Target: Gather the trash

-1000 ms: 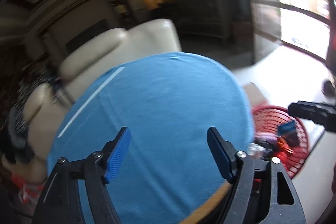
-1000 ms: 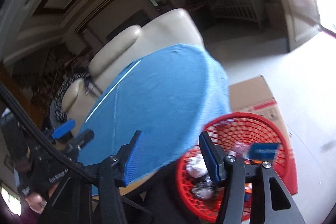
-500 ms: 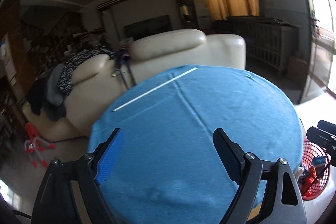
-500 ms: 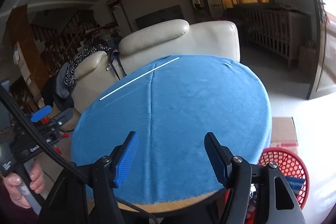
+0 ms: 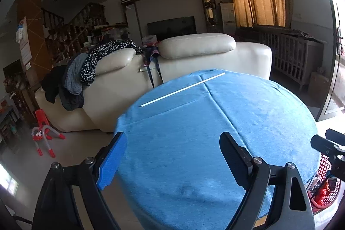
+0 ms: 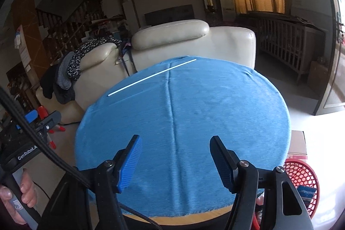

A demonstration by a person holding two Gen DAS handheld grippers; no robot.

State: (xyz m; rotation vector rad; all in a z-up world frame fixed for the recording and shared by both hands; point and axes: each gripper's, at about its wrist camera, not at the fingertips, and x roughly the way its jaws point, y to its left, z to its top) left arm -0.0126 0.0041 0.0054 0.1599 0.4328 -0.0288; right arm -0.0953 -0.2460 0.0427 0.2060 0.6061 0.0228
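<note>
Round table (image 6: 194, 122) under a blue cloth, filling both views; cream sofa (image 5: 194, 61) just behind it. On the floor at the table's right edge, red mesh basket (image 6: 301, 174) with wrappers and scraps already inside, a cardboard box (image 6: 298, 143) beside it. On the cloth's far side, near the sofa, one long thin white stick (image 6: 151, 77), lying flat, the only loose piece left in sight.

Left gripper (image 5: 172, 161) above the near cloth, jaws spread wide, empty. Right gripper (image 6: 175, 161) likewise over the near edge, jaws parted, nothing between them.

Probably best: reach with one gripper across to the stick, come down level, straddle its middle crosswise, pinch firmly without snagging cloth, lift clear, carry to the basket.
</note>
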